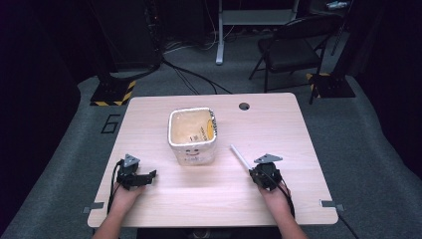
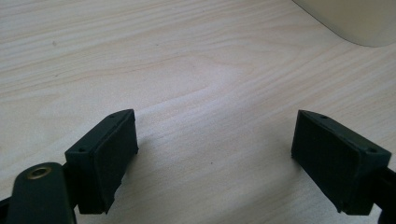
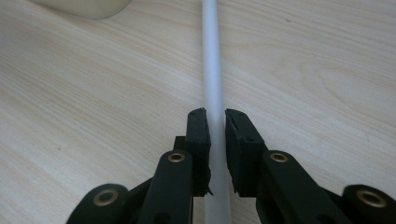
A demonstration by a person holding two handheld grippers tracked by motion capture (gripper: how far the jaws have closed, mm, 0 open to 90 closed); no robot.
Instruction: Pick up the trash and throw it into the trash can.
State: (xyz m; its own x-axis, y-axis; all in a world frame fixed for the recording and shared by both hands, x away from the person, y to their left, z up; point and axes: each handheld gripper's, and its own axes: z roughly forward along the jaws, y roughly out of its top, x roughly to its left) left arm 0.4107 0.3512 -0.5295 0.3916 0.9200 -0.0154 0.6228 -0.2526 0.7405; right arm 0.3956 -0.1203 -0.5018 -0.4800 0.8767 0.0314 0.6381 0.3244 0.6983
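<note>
A pale wood-grain counter with rounded corners is seen from above, on grey carpet. Near the middle of the frame stands a squarish white container with rounded edges, a cream inner wall and a small printed face on its near side.

At the lower right, the right tool is clamped on one end of a thin white straw, a smooth, straight tube that lies on the counter and slants up and left toward the container, short of it. In the right gripper view, the straw is pinched between two matte black pads, running straight up the frame.

At the lower left, the left tool is held just above the counter, pointing right. In the left gripper view, its blocky black jaws are spread wide over bare wood, with nothing between them; a corner of the container is seen at the upper right.
</note>
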